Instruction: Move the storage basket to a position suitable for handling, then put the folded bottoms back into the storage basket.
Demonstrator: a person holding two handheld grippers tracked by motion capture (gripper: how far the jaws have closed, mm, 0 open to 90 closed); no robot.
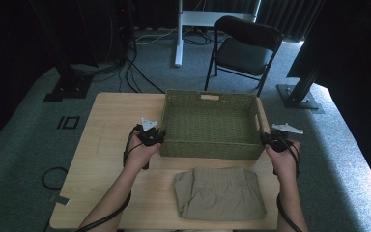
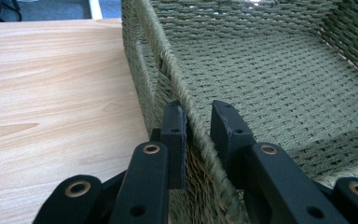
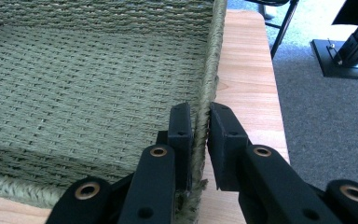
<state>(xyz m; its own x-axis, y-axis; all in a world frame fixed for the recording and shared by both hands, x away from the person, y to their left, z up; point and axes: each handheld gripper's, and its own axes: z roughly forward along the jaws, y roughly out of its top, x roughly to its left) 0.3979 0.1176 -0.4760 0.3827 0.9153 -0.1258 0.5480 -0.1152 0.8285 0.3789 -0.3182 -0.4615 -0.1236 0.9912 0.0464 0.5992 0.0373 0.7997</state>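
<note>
An olive woven basket (image 1: 207, 149) stands empty on the far half of the wooden table (image 1: 108, 125). My left gripper (image 1: 155, 137) is at its near left corner. In the left gripper view the left gripper (image 2: 198, 122) straddles the left wall's rim (image 2: 168, 56), one jaw outside and one inside, shut on it. My right gripper (image 1: 266, 139) is at the near right corner. The right gripper view has the right gripper (image 3: 199, 122) clamped the same way on the right wall's rim (image 3: 213, 60). A folded khaki garment (image 1: 220, 193) lies in front of the basket.
Bare tabletop lies left of the basket (image 2: 42, 93), and a narrow strip runs along its right side (image 3: 247, 79). Behind the table are a black folding chair (image 1: 245, 48), a white desk leg (image 1: 178, 34), black stand bases (image 1: 297, 96) and cables on the carpet.
</note>
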